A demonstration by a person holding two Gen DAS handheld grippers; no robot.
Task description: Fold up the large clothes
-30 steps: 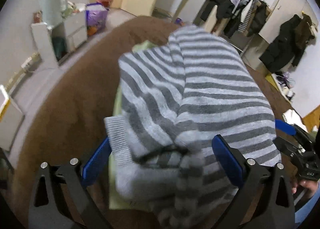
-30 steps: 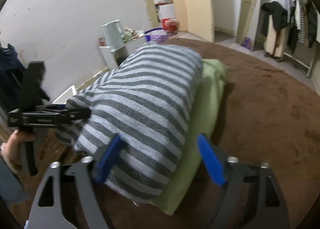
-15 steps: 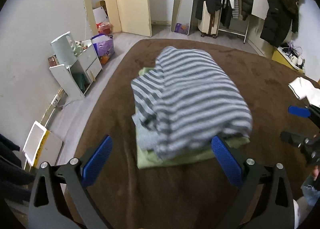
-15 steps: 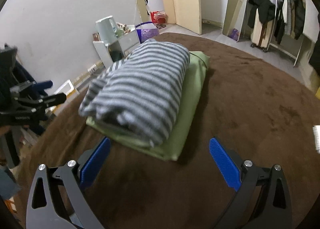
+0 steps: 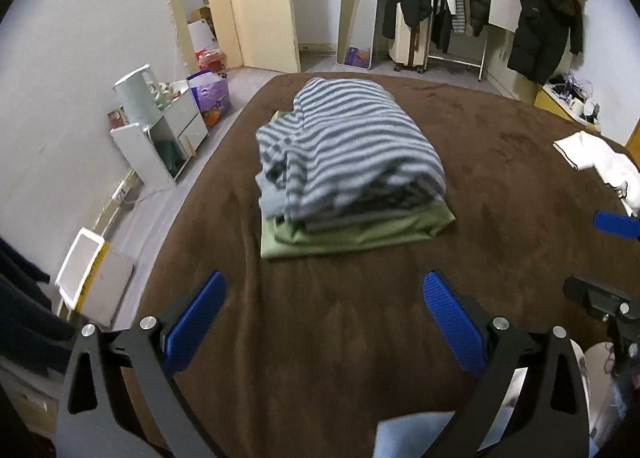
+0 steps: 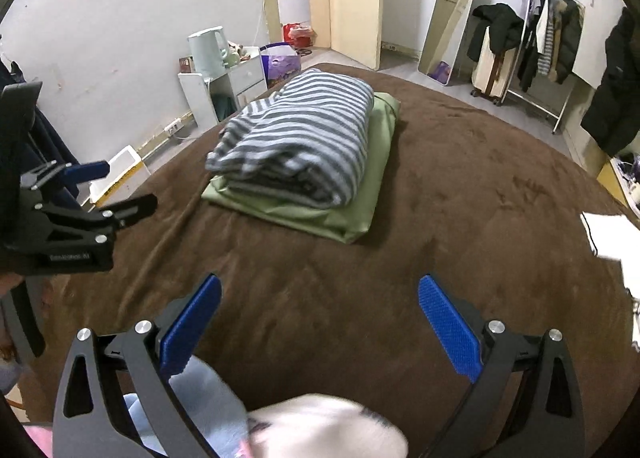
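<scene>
A folded grey-and-white striped sweater [image 5: 352, 154] lies on top of a folded green garment [image 5: 360, 234] on the brown blanket [image 5: 320, 338]. The same pile shows in the right wrist view, striped sweater [image 6: 304, 138] over green garment [image 6: 344, 202]. My left gripper [image 5: 324, 318] is open and empty, held back from the pile's near edge. My right gripper [image 6: 320, 322] is open and empty, also back from the pile. The left gripper [image 6: 86, 182] appears at the left of the right wrist view.
A white garment [image 5: 600, 162] lies at the blanket's right edge. A white bedside cabinet [image 5: 160, 138] with a kettle stands left of the bed. A clothes rack [image 5: 456, 18] and a mirror [image 5: 356, 6] stand at the far wall. A dark coat [image 5: 548, 14] hangs at right.
Both grippers have let go of the striped sweater and pulled back from it. The sweater now rests folded on the green garment.
</scene>
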